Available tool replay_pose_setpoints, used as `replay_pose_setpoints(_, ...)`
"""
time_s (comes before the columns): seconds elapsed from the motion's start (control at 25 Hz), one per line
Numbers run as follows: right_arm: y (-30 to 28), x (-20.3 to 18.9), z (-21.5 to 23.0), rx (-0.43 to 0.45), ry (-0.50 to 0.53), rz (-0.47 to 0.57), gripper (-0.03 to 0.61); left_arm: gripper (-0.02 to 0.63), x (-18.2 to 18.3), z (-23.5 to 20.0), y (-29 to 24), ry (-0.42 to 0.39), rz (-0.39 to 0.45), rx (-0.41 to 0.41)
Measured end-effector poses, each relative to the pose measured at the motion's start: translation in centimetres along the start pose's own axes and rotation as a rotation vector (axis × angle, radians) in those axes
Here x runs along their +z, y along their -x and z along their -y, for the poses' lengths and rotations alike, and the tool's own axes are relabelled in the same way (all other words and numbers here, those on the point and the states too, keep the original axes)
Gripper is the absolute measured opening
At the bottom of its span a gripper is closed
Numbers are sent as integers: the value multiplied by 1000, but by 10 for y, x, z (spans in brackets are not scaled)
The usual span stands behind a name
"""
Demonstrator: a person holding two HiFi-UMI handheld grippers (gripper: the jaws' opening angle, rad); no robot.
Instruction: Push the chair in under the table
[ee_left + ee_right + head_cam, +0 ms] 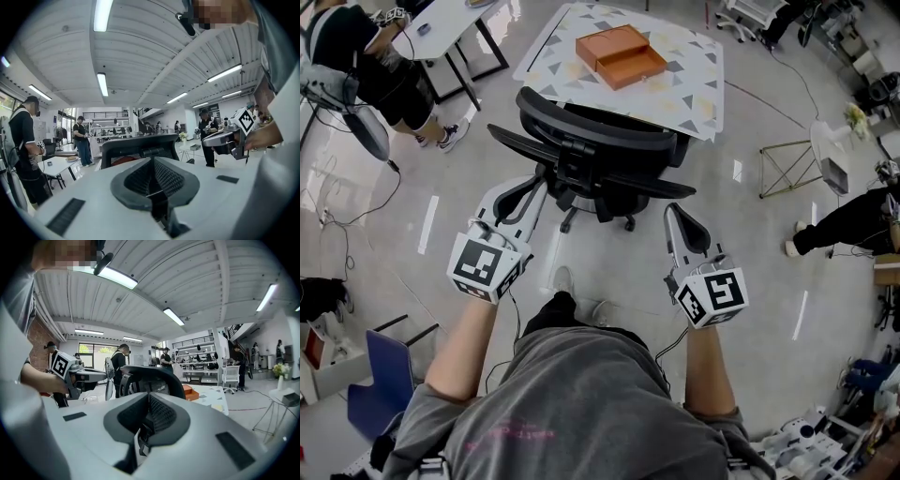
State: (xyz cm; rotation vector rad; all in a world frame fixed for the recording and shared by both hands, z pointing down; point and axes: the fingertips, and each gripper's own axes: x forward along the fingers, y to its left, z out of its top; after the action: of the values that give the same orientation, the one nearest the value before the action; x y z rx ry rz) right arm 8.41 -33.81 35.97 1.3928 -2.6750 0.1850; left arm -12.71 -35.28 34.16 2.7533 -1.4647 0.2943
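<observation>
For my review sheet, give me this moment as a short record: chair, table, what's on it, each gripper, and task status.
chair: black office chair, backrest toward the person, at the table's near edge
table: patterned top
on table: orange boxes
left gripper: jaws together, nothing between them, tip by the chair's armrest
right gripper: jaws together, nothing between them, tip close behind the chair's other armrest
contact with chair: cannot tell
task status: backrest and wheeled base show outside the table edge
</observation>
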Motion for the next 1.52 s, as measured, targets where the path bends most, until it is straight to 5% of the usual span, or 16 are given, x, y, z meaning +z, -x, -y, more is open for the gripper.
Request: replay_pose_setpoints(1.52, 5, -7, -3, 52, -16, -21, 5, 2, 1, 32, -2, 11, 1, -31)
